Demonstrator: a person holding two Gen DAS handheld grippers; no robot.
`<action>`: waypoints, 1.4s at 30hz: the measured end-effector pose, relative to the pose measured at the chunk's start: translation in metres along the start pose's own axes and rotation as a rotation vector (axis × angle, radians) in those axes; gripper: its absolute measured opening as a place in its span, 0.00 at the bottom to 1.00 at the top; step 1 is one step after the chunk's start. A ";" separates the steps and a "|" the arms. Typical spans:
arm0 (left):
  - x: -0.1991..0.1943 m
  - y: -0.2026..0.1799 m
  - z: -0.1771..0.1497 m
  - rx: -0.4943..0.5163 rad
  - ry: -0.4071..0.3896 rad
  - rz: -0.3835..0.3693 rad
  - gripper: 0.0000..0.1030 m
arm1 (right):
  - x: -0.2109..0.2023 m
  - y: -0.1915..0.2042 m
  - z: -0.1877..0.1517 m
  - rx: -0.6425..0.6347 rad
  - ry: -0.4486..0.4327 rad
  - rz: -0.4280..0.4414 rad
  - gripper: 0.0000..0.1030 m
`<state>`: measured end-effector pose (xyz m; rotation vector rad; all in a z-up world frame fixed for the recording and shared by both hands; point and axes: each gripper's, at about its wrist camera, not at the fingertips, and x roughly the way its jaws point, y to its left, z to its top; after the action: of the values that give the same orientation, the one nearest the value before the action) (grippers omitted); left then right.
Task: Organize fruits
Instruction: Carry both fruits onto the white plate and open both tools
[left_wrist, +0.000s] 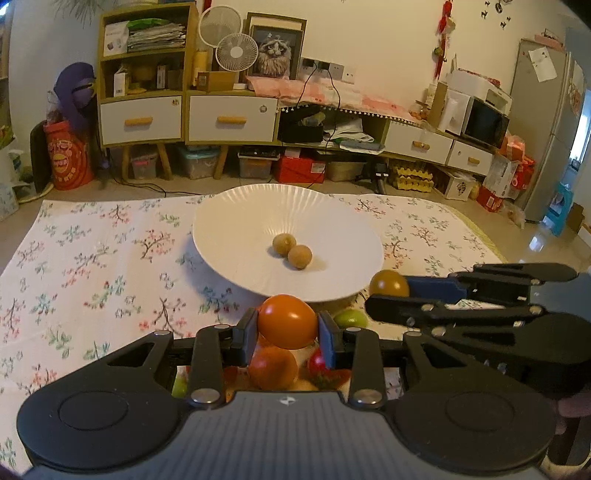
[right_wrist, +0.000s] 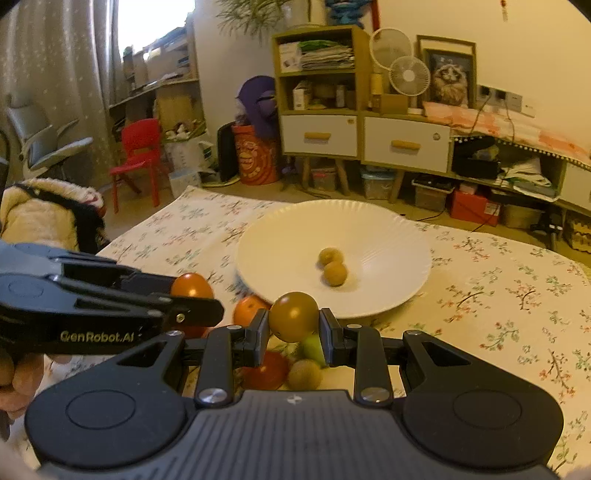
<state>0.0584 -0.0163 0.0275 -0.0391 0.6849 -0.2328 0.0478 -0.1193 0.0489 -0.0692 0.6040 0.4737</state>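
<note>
We are carrying two fruits toward the white plate (left_wrist: 236, 236): our left tool (left_wrist: 287, 326) is gripping an orange fruit (left_wrist: 287, 325), our right tool (right_wrist: 294, 325) a brownish-olive fruit (right_wrist: 293, 317). Next, we judge, each needs lowering over the plate and releasing.

Warm, yellowish indoor light fills both views, fairly dim overall. In the right wrist view a window (right_wrist: 155, 22) behind a curtain blows out to white. The white plate (left_wrist: 236, 221) ahead of each hand-held gripper is brightest, with soft shadows under its fruit. Fisheye bending curves the room's edges, corners go dark, and the nearest fruit is slightly blurred.
</note>
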 end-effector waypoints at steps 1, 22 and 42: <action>0.002 -0.001 0.002 0.009 0.002 0.008 0.36 | 0.002 -0.003 0.002 0.004 0.000 -0.004 0.25; 0.078 -0.002 0.029 0.075 0.059 0.061 0.36 | 0.062 -0.052 0.029 0.063 0.069 -0.056 0.25; 0.091 0.000 0.036 0.102 0.025 0.064 0.38 | 0.076 -0.053 0.034 0.039 0.108 -0.071 0.26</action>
<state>0.1493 -0.0382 -0.0016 0.0829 0.6977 -0.2070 0.1445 -0.1288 0.0301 -0.0793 0.7139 0.3913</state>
